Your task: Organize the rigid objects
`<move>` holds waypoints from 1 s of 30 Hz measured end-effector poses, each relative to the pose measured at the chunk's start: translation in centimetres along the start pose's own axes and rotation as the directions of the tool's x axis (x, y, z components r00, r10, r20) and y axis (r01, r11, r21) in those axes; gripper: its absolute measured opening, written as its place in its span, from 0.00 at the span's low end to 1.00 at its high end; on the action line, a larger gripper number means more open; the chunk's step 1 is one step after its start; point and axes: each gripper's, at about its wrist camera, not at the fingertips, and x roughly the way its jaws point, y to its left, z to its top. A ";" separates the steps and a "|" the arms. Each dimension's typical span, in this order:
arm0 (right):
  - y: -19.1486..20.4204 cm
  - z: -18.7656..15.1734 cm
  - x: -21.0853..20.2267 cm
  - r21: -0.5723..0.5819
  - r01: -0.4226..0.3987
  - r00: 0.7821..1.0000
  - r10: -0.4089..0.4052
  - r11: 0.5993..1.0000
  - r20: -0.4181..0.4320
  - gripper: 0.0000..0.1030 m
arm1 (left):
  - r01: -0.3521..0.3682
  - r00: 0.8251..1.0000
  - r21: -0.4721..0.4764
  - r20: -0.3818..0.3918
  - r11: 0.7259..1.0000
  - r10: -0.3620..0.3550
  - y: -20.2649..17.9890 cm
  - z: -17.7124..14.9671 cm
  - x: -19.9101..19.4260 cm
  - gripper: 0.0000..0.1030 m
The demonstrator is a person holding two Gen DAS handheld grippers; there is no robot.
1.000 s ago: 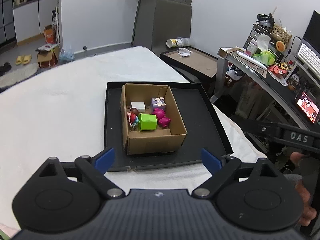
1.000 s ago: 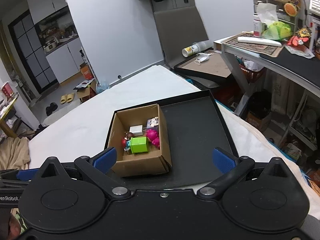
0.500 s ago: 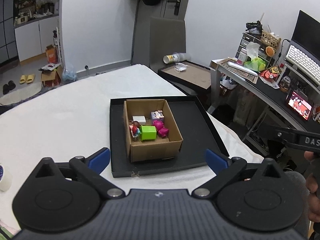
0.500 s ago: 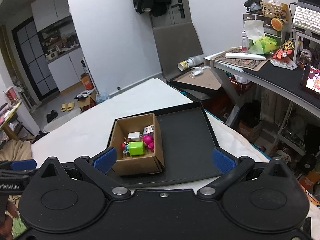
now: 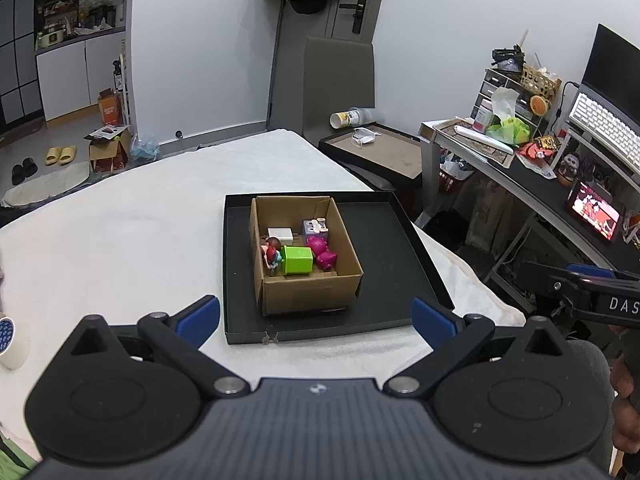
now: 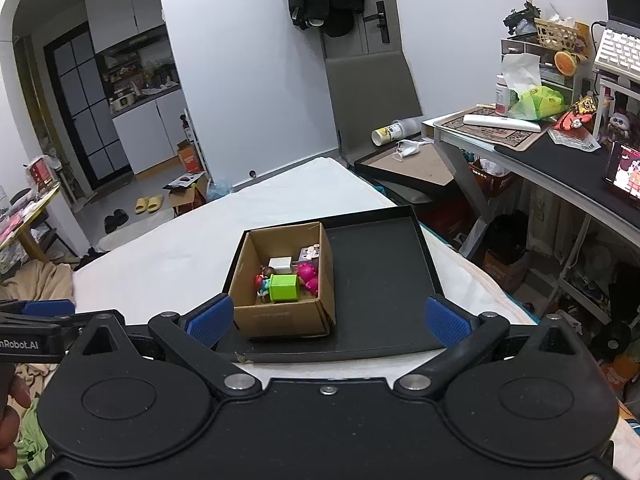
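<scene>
Hovering wide open and gripping nothing, the left gripper (image 5: 316, 316) is sitting back from the black tray (image 5: 396, 256), level and pointing straight at it. Over to the right gripper (image 6: 328, 316): jaws spread just as wide, empty too, hanging above the tray's near edge. Between them the cardboard box (image 5: 310, 294) is resting on the tray's left half, holding the green cube (image 5: 298, 260), pink toy (image 5: 320, 250), white block (image 5: 281, 234) and small figure (image 5: 271, 254). A tape roll (image 5: 9, 342) is lying far left on the white table (image 5: 120, 232).

One cardboard box (image 5: 308, 280) is sitting on one black tray (image 5: 392, 248), holding five small items: green cube (image 5: 298, 260), white block (image 5: 280, 234), purple block (image 5: 315, 229), pink toy (image 5: 322, 251), one figurine (image 5: 271, 252).
</scene>
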 end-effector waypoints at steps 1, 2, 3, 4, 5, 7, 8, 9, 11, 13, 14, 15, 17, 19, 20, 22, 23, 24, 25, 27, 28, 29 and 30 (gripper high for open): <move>0.0 0.0 0.0 -0.002 0.001 1.000 -0.001 1.000 -0.001 1.00 | 0.002 1.000 0.002 -0.001 1.000 -0.002 -0.1 0.0 0.0 0.98; 0.0 0.1 0.0 -0.004 0.001 1.000 -0.001 1.000 -0.001 1.00 | 0.006 1.000 0.004 -0.003 1.000 -0.006 -0.2 0.0 0.1 0.98; -0.1 -0.1 -0.1 -0.005 0.002 1.000 -0.002 1.000 0.001 1.00 | 0.009 1.000 0.008 -0.005 1.000 -0.009 -0.3 0.0 0.1 0.98; -0.2 0.0 -0.1 -0.003 0.002 1.000 -0.002 1.000 0.001 1.00 | 0.010 1.000 0.011 -0.006 1.000 -0.010 -0.4 -0.1 0.1 0.98; -0.3 0.0 -0.1 0.000 0.003 1.000 -0.003 1.000 0.002 1.00 | 0.011 1.000 0.013 -0.008 1.000 -0.010 -0.5 -0.2 0.2 0.98; -0.4 0.0 -0.1 0.004 0.007 1.000 -0.007 1.000 0.002 1.00 | 0.011 1.000 0.013 -0.013 1.000 -0.011 -0.6 -0.2 0.3 0.98; -0.4 0.0 -0.1 0.007 0.009 1.000 -0.009 1.000 0.000 1.00 | 0.013 1.000 0.014 -0.015 1.000 -0.013 -0.6 -0.2 0.4 0.98; -0.4 -0.1 -0.1 0.008 0.009 1.000 -0.009 1.000 -0.001 1.00 | 0.013 1.000 0.015 -0.019 1.000 -0.013 -0.6 -0.3 0.3 0.98; -0.4 -0.1 -0.1 0.007 0.009 1.000 -0.009 1.000 -0.003 1.00 | 0.010 1.000 0.008 -0.019 1.000 -0.010 -0.5 -0.4 0.3 0.98; -0.3 -0.2 -0.1 0.001 0.009 1.000 -0.009 1.000 -0.004 1.00 | 0.008 1.000 0.004 -0.021 1.000 -0.008 -0.4 -0.5 0.2 0.98; -0.2 -0.2 -0.1 -0.003 0.009 1.000 -0.009 1.000 -0.006 1.00 | 0.008 1.000 0.004 -0.021 1.000 -0.008 -0.3 -0.5 0.2 0.98; -0.2 -0.2 -0.1 -0.004 0.009 1.000 -0.009 1.000 -0.006 1.00 | 0.008 1.000 0.005 -0.021 1.000 -0.008 -0.3 -0.4 0.2 0.98; -0.1 -0.2 0.0 -0.007 0.007 1.000 -0.007 1.000 -0.008 1.00 | 0.007 1.000 0.003 -0.022 1.000 -0.007 -0.2 -0.5 0.1 0.98; -0.1 -0.2 0.1 0.000 0.008 1.000 -0.008 1.000 -0.009 1.00 | 0.008 1.000 -0.001 -0.020 1.000 -0.008 -0.1 -0.5 0.0 0.98; -0.1 -0.2 0.1 0.004 0.009 1.000 -0.009 1.000 -0.011 1.00 | 0.008 1.000 -0.001 -0.021 1.000 -0.008 0.0 -0.5 0.0 0.98; 0.0 -0.1 0.2 0.002 0.014 1.000 -0.014 1.000 -0.013 1.00 | 0.009 1.000 -0.003 -0.019 1.000 -0.009 0.3 -0.5 0.0 0.98; 0.0 -0.2 0.2 -0.001 0.015 1.000 -0.015 1.000 -0.013 1.00 | 0.010 1.000 -0.006 -0.018 1.000 -0.010 0.4 -0.5 0.0 0.98; 0.0 -0.2 0.2 -0.003 0.013 1.000 -0.013 1.000 -0.013 1.00 | 0.008 1.000 -0.010 -0.020 1.000 -0.008 0.5 -0.4 0.0 0.98; 0.1 -0.2 0.1 -0.004 0.009 1.000 -0.009 1.000 -0.014 1.00 | 0.005 1.000 -0.011 -0.021 1.000 -0.005 0.6 -0.4 0.0 0.98; 0.1 -0.2 0.0 -0.004 0.006 1.000 -0.006 1.000 -0.013 1.00 | 0.003 1.000 -0.010 -0.022 1.000 -0.003 0.7 -0.5 0.0 0.98; 0.1 -0.2 0.0 -0.005 0.007 1.000 -0.007 1.000 -0.012 1.00 | 0.003 1.000 -0.011 -0.024 1.000 -0.003 0.7 -0.5 0.0 0.98; 0.1 -0.2 0.0 -0.004 0.009 1.000 -0.010 1.000 -0.011 1.00 | 0.003 1.000 -0.012 -0.024 1.000 -0.004 0.8 -0.5 0.0 0.98; 0.1 -0.2 0.0 -0.002 0.012 1.000 -0.012 1.000 -0.013 1.00 | 0.003 1.000 -0.014 -0.025 1.000 -0.003 0.8 -0.5 0.0 0.98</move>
